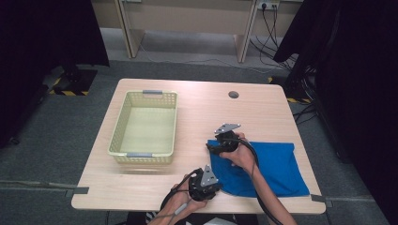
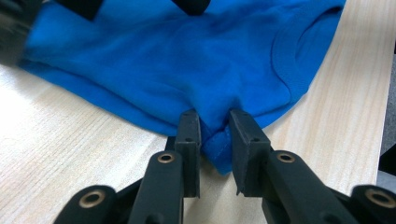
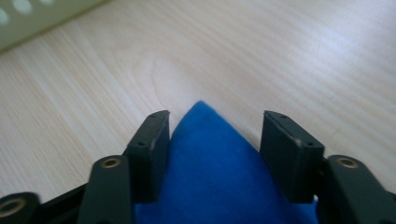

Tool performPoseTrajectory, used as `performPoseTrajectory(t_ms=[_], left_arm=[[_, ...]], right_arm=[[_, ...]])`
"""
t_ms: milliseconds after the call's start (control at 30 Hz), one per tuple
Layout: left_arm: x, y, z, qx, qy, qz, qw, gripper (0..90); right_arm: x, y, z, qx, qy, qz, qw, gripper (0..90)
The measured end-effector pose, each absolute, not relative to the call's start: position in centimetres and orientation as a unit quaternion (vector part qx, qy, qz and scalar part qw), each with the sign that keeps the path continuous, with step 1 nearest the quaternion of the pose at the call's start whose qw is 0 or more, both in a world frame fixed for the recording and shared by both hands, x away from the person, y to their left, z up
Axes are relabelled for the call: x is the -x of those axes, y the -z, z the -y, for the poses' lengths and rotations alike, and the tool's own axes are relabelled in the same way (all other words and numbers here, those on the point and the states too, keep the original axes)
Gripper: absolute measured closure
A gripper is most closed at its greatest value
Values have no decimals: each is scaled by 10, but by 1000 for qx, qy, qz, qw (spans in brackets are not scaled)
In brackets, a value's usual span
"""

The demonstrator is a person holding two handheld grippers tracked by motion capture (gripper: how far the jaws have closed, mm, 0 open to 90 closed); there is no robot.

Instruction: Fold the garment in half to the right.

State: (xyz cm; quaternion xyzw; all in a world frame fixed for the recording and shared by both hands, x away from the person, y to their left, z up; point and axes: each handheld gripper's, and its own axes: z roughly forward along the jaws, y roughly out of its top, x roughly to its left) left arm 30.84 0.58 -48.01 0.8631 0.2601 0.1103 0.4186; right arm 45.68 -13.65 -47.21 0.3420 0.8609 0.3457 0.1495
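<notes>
A blue cloth (image 1: pixel 277 168) lies flat on the right front part of the wooden table (image 1: pixel 202 108). My left gripper (image 1: pixel 217 187) is at the cloth's near left corner. In the left gripper view its jaws (image 2: pixel 215 135) are shut on a fold of the cloth's edge (image 2: pixel 187 56). My right gripper (image 1: pixel 212 146) sits low at the far left corner of the cloth. In the right gripper view its jaws (image 3: pixel 215 140) straddle that pointed corner (image 3: pixel 210 182); the left pad is close against the fabric and a gap shows at the right pad.
A pale yellow plastic basket (image 1: pixel 143 154) stands on the left half of the table, its wall (image 3: pixel 37 18) in the right gripper view's top left. A round cable hole (image 1: pixel 233 94) is near the far edge. Dark curtains flank the table.
</notes>
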Motion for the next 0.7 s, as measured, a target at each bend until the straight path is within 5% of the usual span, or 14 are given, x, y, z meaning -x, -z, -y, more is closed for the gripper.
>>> performPoseTrajectory(t_ms=[267, 700], left_arm=[[-310, 480, -7, -859, -102, -270, 423, 745], [-306, 452, -18, -855, -128, -255, 433, 758]], right_arm=[[-455, 469, 141, -335, -352, -863, 138, 705], [-447, 437, 148, -329, -405, -840, 149, 741]])
